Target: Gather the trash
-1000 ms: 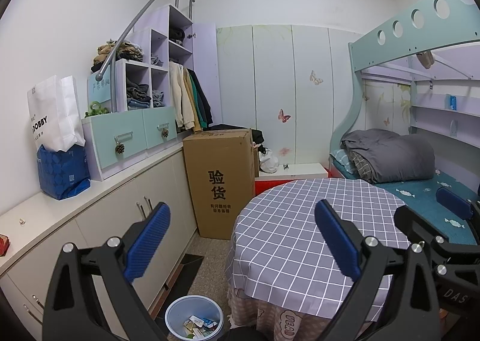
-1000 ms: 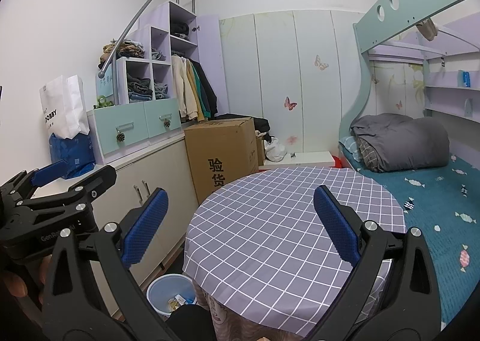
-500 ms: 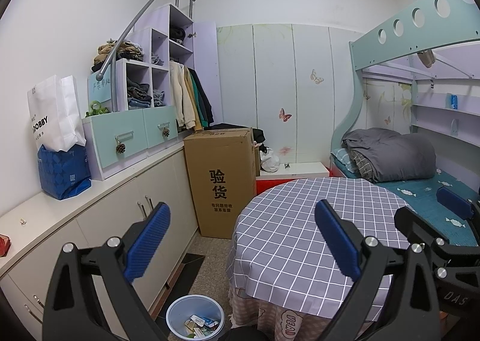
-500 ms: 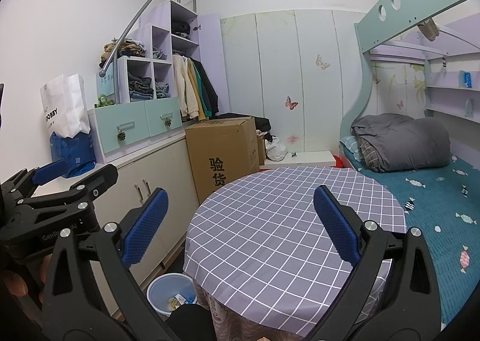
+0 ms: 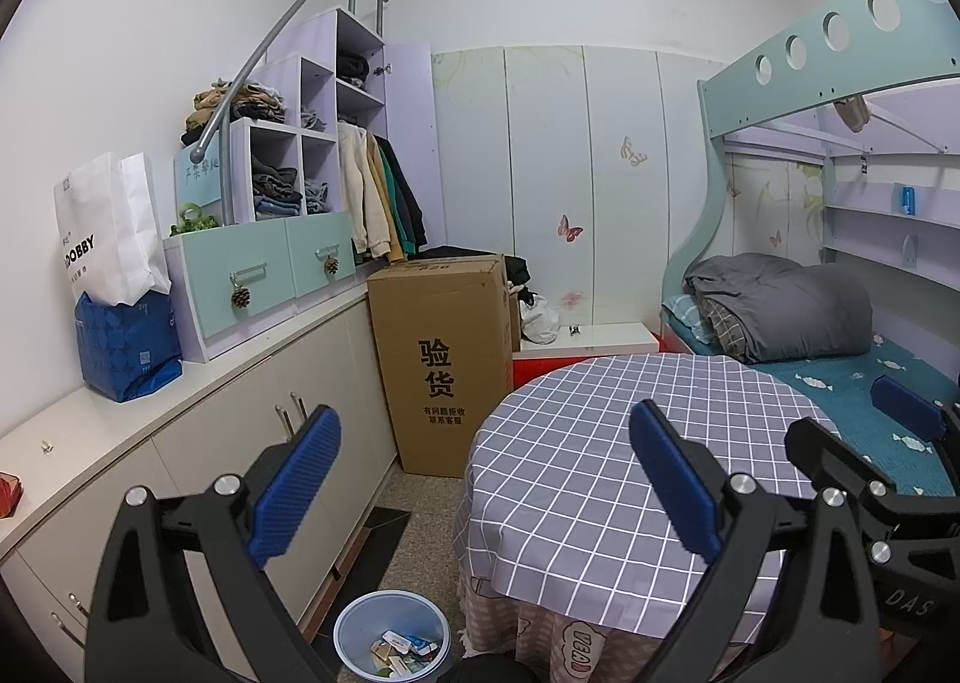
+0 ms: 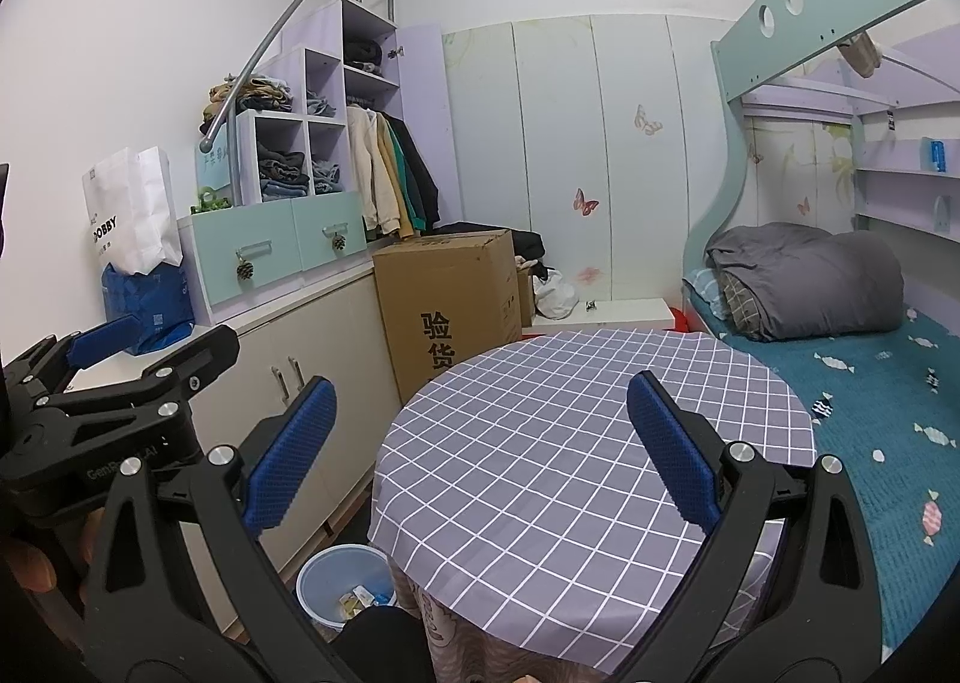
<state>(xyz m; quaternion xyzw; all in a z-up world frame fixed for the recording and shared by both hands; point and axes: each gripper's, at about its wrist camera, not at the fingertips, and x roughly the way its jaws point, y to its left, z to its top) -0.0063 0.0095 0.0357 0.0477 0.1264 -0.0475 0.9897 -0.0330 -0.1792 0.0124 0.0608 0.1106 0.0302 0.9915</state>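
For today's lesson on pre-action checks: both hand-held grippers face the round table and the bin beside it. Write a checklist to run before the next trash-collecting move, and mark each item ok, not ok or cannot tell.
1. Left hand-held gripper open and empty: ok.
2. Right hand-held gripper open and empty: ok.
3. Blue bin upright on the floor beside the round table, its mouth uncovered: ok.
4. Room left in the bin: ok; wrappers cover only the bottom.
5. Loose trash located to pick up: not ok; none shows on the checked tablecloth.
6. Floor under the table free of trash: cannot tell; the cloth hides it.
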